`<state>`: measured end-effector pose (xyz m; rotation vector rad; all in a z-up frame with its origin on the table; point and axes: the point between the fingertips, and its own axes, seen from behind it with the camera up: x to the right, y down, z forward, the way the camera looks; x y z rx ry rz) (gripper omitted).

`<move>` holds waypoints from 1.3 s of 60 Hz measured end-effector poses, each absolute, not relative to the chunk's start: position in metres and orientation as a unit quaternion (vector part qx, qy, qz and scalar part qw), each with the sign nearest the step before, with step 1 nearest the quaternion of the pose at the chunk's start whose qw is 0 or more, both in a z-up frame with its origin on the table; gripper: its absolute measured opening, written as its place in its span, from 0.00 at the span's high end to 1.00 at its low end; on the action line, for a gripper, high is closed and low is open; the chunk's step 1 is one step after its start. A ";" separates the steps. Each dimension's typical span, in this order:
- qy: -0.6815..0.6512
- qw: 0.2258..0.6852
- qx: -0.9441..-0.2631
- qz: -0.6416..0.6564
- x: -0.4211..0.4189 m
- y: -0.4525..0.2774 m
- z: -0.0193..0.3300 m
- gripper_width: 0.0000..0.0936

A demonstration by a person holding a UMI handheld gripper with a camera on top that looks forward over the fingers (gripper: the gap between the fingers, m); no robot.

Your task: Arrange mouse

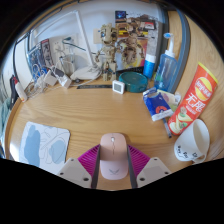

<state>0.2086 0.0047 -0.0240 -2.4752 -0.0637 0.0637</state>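
Wooden desk (95, 110) fills the scene, its far edge crowded against a wall of cables and clutter. At about nine o'clock from the tongs lies a pale mouse mat (42, 143), bare on top and well apart from the mouse. Toward twelve o'clock, beyond the fingers, stand a small white cube (118, 87) and a wooden figure (103, 52). The pink mouse (114, 156) sits between the two fingers of the gripper (114, 170), the pink pads (87, 160) flanking its sides — whether they actually press on it cannot be told, though the fingers look set about as wide as the mouse itself. At two to three o'clock lie a snack packet (157, 103), a tall orange bag (195, 100) and a white cup (190, 146). Judging by the bare mat, the arranging looks unfinished — the mouse likely has yet to be carried over to nine o'clock.
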 end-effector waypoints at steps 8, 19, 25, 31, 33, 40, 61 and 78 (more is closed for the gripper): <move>-0.032 0.321 -0.947 0.018 0.208 0.004 -0.025 0.57; -0.021 0.299 -0.954 0.019 0.206 0.003 -0.027 0.70; -0.010 0.290 -0.957 0.017 0.207 0.004 -0.025 0.70; 0.027 0.289 -0.957 0.019 0.205 0.007 -0.007 0.70; 0.039 0.302 -0.952 0.015 0.206 0.012 0.010 0.70; 0.070 0.372 -0.926 0.005 0.199 0.037 0.101 0.70; 0.038 0.527 -0.849 0.027 0.064 0.044 0.316 0.70; 0.023 0.419 -0.906 0.043 -0.030 0.020 0.158 0.70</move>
